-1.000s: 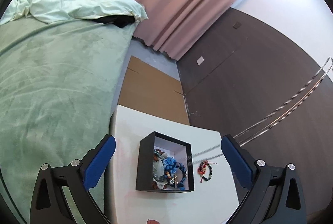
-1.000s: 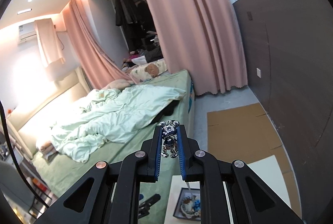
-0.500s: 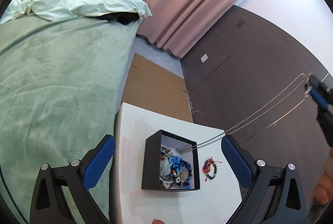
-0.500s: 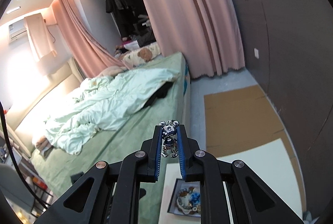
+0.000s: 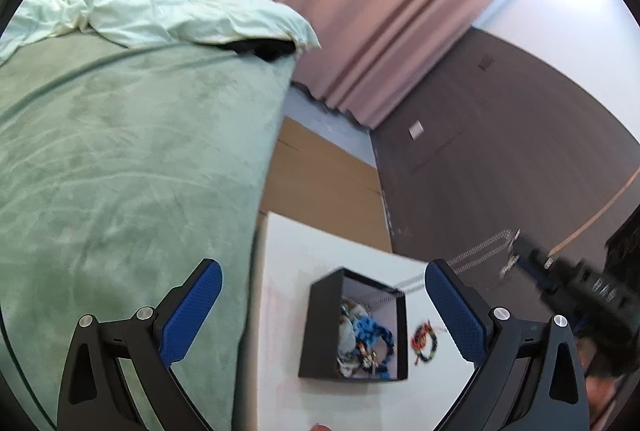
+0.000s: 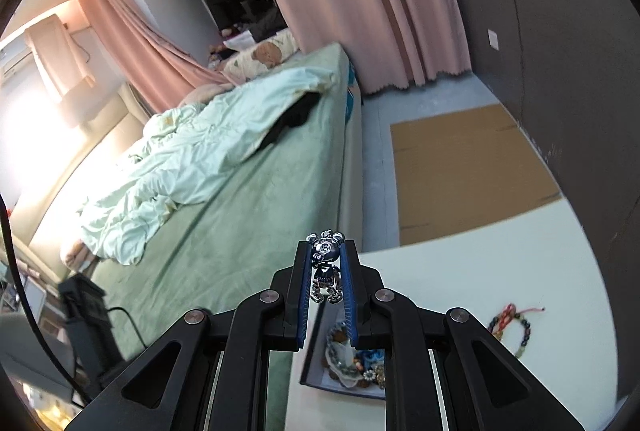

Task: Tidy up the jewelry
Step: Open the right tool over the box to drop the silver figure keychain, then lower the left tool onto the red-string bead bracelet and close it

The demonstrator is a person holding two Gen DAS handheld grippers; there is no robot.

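A black jewelry box (image 5: 320, 331) with a white inside stands on the white table (image 5: 288, 259) and holds blue and mixed beaded pieces (image 5: 366, 335). A red and dark beaded bracelet (image 5: 425, 341) lies on the table right of the box. My left gripper (image 5: 322, 295) is open and empty above the box. My right gripper (image 6: 326, 255) is shut on a silver bear pendant (image 6: 325, 263); its silver chain (image 5: 476, 255) runs down into the box. The right gripper also shows at the right of the left wrist view (image 5: 576, 283), and the box (image 6: 316, 359) and bracelet (image 6: 510, 327) show below it.
A bed with a green cover (image 5: 120, 159) and a pale duvet (image 5: 160, 3) lies left of the table. Cardboard (image 5: 320, 183) covers the floor beyond the table. A dark wall panel (image 5: 500, 151) stands to the right, pink curtains (image 5: 380, 11) behind.
My right gripper has come down and in toward the table with the pendant, so the chain hangs shorter over the box. The left gripper has stayed open above the box.
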